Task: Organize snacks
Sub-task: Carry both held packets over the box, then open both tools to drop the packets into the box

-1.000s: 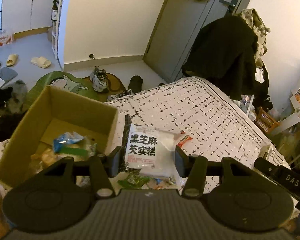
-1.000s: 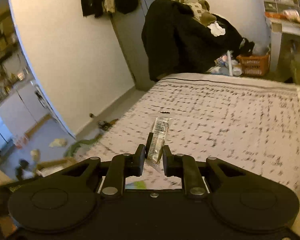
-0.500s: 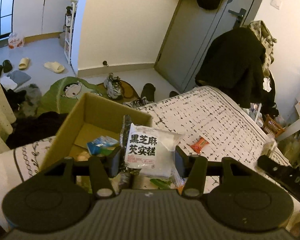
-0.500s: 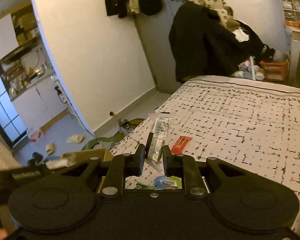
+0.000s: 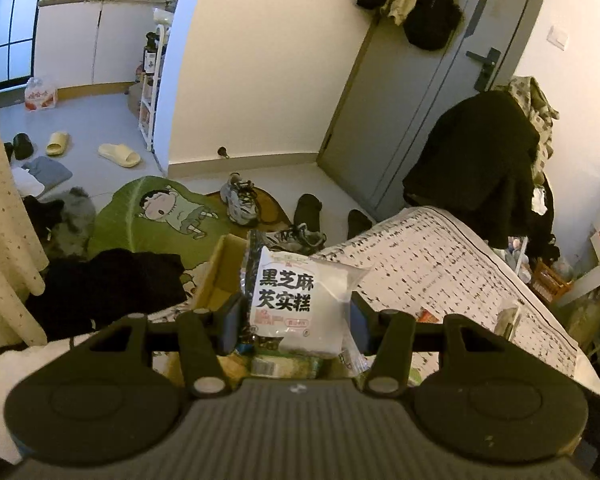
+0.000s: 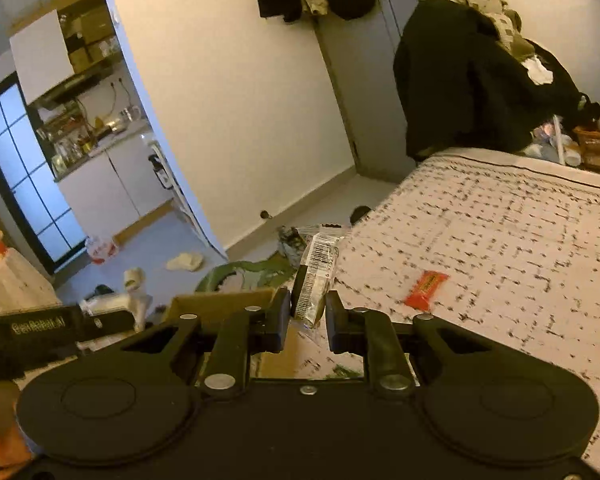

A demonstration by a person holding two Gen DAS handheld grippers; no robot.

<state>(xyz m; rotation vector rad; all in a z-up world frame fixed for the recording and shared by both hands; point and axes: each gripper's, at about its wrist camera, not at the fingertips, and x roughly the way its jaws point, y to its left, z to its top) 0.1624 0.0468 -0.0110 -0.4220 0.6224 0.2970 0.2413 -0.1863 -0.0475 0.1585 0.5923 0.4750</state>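
Now your left gripper [image 5: 296, 316] is clamped on a white snack pouch [image 5: 300, 304], with a darker speckled packet [image 5: 249, 280] pressed against the left finger [image 5: 232, 320]. The pouch stands upright, long axis pointing away from you along the fingers. Its face reads 黑芝麻 over 芡实糕; the small red label beneath is too fine to read.

Directly below and just ahead of that gripper sits the open cardboard box [image 5: 220, 276], resting on the patterned bed cover [image 5: 440, 264]. Only one wall and a few wrappers inside show under the fingers. Judgement: the left load is over or very near the opening, so the drop is a short move down, not sideways.

Your right gripper [image 6: 308, 316] is closed on a slim clear-wrapped bar [image 6: 316, 276], also upright, long axis forward. A barcode strip is legible as bars only; digits cannot be read. The box rim [image 6: 220, 304] lies down and to the left of this gripper, so the right load has farther to go than the left.

The left gripper body, seen at the right view's edge, carries the print "GenRobot.AI" [image 6: 38, 325].

An orange wrapped candy bar [image 6: 426, 289] lies loose on the cover, to the right of the right gripper, long axis diagonal. Your right hand is nearer to it
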